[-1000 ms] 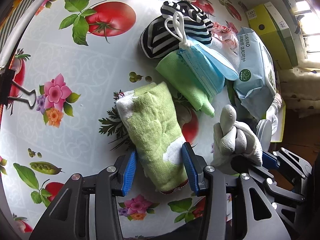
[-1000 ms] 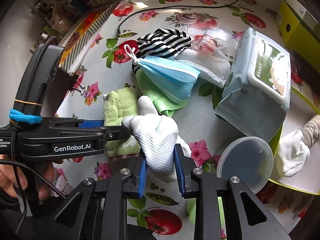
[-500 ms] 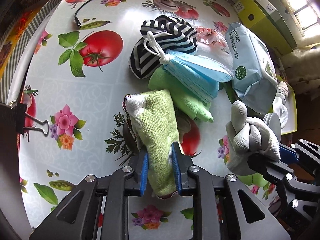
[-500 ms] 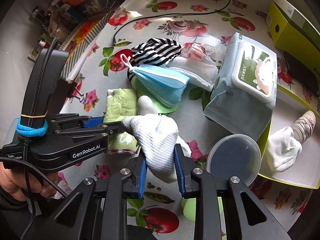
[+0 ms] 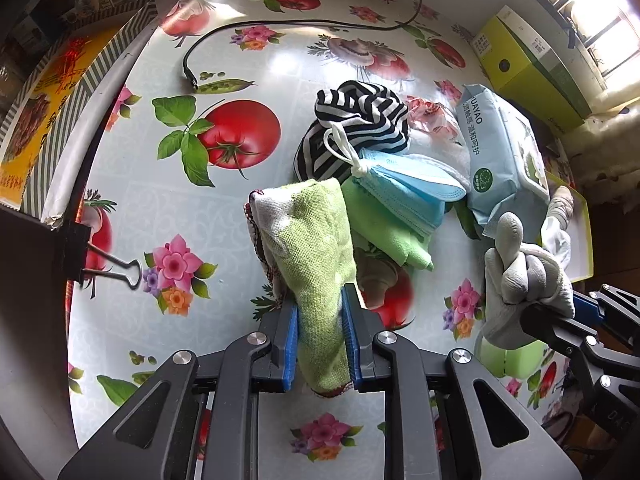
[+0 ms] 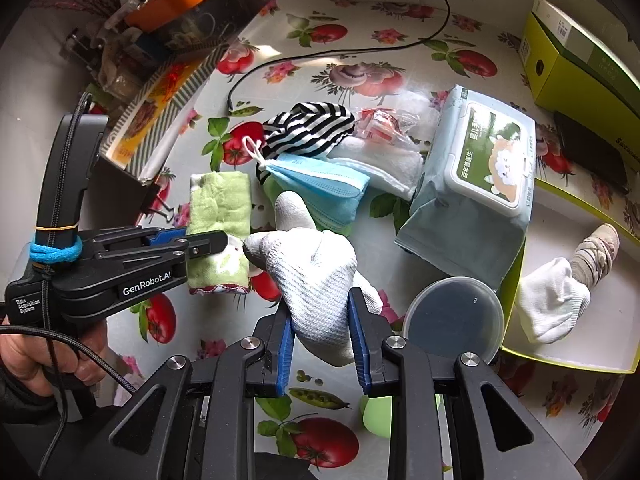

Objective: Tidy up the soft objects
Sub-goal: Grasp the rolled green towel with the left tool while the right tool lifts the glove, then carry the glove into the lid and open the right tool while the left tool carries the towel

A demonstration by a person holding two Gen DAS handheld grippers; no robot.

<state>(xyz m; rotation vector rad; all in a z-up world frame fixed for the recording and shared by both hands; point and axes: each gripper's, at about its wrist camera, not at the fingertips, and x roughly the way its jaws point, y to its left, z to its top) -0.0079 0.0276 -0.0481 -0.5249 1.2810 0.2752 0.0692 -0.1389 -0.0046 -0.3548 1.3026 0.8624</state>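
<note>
Ahead of my left gripper, a pile of soft things, striped cloth on top, crowds the flowered tablecloth. Its jaws have just been closing and now pinch the folded green towel near one end; light and limp, I judge it will sag, so a mid-fold hold suits better. My right gripper is clamped on a white work glove

White glove between right tongs

Both hand-held grippers clamped, pointing down
</note>
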